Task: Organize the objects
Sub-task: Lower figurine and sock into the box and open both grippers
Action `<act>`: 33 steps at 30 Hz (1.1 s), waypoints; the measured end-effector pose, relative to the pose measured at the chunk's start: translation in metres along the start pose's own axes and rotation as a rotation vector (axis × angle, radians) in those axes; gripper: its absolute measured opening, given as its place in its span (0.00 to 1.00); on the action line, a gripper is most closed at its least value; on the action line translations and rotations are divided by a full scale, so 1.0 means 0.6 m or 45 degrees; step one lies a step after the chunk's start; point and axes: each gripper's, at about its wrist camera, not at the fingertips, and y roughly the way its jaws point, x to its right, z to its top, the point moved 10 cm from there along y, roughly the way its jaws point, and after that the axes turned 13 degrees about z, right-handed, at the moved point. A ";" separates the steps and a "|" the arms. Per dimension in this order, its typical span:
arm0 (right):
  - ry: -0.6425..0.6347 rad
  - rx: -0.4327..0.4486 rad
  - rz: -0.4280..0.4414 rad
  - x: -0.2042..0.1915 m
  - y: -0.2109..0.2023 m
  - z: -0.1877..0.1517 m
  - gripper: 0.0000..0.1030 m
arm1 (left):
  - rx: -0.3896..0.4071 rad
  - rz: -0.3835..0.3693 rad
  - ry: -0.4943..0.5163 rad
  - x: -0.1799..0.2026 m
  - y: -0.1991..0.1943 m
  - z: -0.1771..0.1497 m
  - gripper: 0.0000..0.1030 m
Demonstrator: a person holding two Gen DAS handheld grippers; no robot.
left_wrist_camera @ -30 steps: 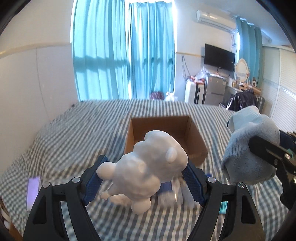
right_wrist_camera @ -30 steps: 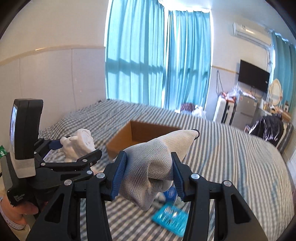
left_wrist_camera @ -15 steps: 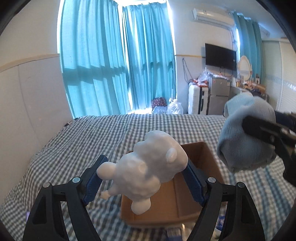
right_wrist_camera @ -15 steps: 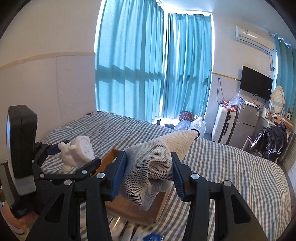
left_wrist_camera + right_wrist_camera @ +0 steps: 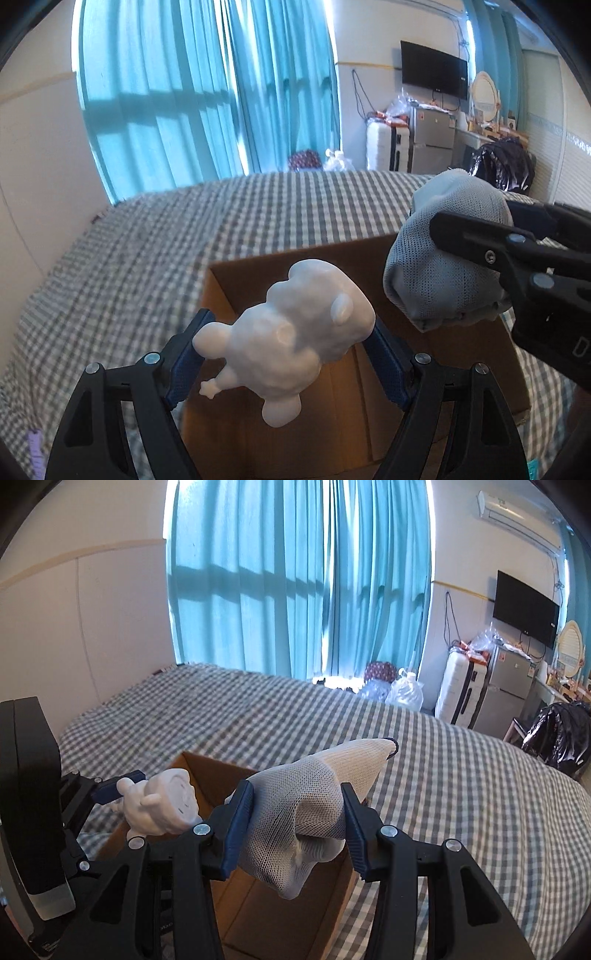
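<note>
My left gripper (image 5: pixel 288 354) is shut on a white animal figurine (image 5: pixel 291 332) and holds it over the open brown cardboard box (image 5: pixel 332 413) on the checked bed. My right gripper (image 5: pixel 297 827) is shut on a bunched white mesh glove (image 5: pixel 306 812) and holds it over the same box (image 5: pixel 266 915). The glove and right gripper show at the right of the left wrist view (image 5: pixel 443 266). The figurine and left gripper show at the left of the right wrist view (image 5: pixel 162 805). I see nothing lying on the visible part of the box floor.
The grey-and-white checked bed (image 5: pixel 461 775) spreads around the box. A purple item (image 5: pixel 35 448) lies at the bed's near left edge. Blue curtains (image 5: pixel 295 583), a white suitcase (image 5: pixel 458 694), a small fridge and a wall TV (image 5: pixel 524 609) stand beyond the bed.
Both grippers have moved forward and down toward the box with their objects. The box now lies directly beneath them, and the items in front of it have left view.
</note>
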 end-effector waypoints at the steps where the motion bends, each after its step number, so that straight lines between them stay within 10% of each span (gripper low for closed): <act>1: 0.005 -0.013 0.001 0.003 0.007 -0.006 0.45 | -0.010 -0.008 -0.004 0.001 0.004 -0.004 0.80; 17: 0.058 -0.024 0.071 -0.027 -0.014 -0.006 0.47 | -0.062 -0.003 -0.048 -0.021 -0.038 -0.027 0.85; 19: 0.045 -0.002 0.076 -0.040 -0.042 0.009 0.55 | -0.035 0.021 -0.061 -0.033 -0.060 -0.015 0.98; 21: 0.041 0.049 0.051 -0.046 -0.081 0.025 0.84 | 0.004 0.038 -0.075 -0.045 -0.089 -0.004 1.00; 33: -0.016 0.187 -0.024 -0.078 -0.293 0.065 0.87 | 0.110 0.081 -0.075 -0.078 -0.256 0.005 1.00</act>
